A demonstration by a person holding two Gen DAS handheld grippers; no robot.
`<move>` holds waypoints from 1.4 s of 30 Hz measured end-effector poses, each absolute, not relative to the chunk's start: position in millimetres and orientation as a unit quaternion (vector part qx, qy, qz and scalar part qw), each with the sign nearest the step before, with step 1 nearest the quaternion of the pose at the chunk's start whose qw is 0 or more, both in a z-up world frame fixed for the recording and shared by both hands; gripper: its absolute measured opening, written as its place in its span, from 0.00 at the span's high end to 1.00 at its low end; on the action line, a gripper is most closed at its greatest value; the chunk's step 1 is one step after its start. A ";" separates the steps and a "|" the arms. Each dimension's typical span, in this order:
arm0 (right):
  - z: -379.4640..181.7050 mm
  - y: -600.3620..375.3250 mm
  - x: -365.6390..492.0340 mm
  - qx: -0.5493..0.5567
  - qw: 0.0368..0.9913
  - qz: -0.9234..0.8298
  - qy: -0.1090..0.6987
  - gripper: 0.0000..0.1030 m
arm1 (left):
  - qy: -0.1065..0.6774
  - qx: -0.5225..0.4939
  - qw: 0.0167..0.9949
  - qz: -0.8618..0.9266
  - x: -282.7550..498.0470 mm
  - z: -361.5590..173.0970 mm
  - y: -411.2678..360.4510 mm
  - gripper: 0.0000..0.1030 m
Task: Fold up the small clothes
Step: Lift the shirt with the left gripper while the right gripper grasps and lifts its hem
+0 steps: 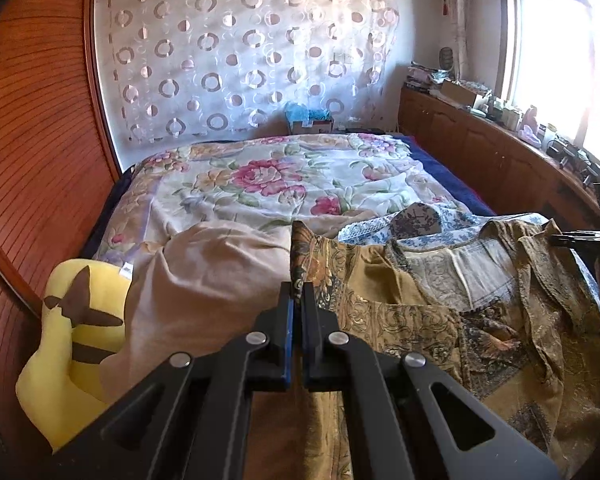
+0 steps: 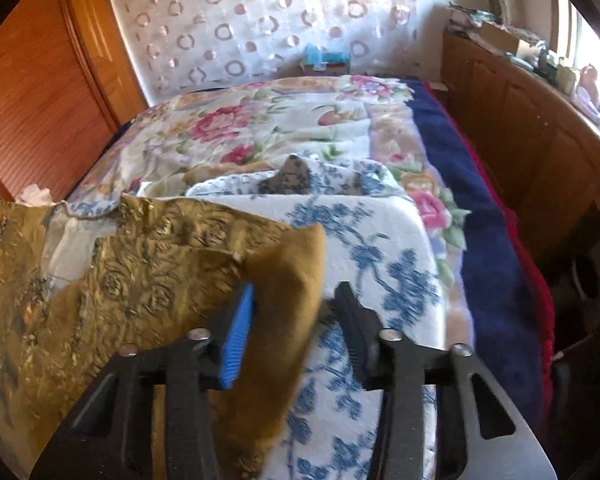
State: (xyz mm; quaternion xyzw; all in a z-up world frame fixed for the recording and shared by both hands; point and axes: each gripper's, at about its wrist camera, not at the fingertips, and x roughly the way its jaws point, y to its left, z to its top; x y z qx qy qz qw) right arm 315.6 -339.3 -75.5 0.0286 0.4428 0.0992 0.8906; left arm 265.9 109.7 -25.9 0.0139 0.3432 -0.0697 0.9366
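A golden-brown patterned garment (image 1: 440, 300) lies spread over a blue-and-white floral quilt (image 2: 360, 248) on the bed. My left gripper (image 1: 298, 292) is shut on the garment's left corner, which stands up above the fingertips. My right gripper (image 2: 296, 292) is open, its jaws wide apart, with a mustard corner of the same garment (image 2: 288, 280) lying loosely between them. The right gripper also shows at the far right edge of the left wrist view (image 1: 596, 240), beside the garment's other side.
A floral bedspread (image 1: 260, 176) covers the bed, with a navy blanket (image 2: 480, 240) along its right side. A beige cloth (image 1: 204, 280) and a yellow plush toy (image 1: 72, 340) lie at the left. Wooden cabinets (image 2: 520, 128) with clutter stand at the right, a wooden wardrobe (image 1: 32, 140) at the left.
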 end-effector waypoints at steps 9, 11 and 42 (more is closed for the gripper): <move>-70.1 -326.4 314.4 0.002 0.898 0.099 0.430 0.96 | 0.316 0.023 0.945 -0.077 249.4 -8.5 99.3 1.00; -61.7 -326.9 308.3 0.011 0.906 0.098 0.412 0.97 | 0.310 0.020 0.947 -0.079 244.1 -3.1 97.8 1.00; 39.3 -309.0 87.1 0.008 0.957 0.131 0.260 0.98 | 0.205 -0.016 0.976 -0.071 48.7 21.6 138.2 1.00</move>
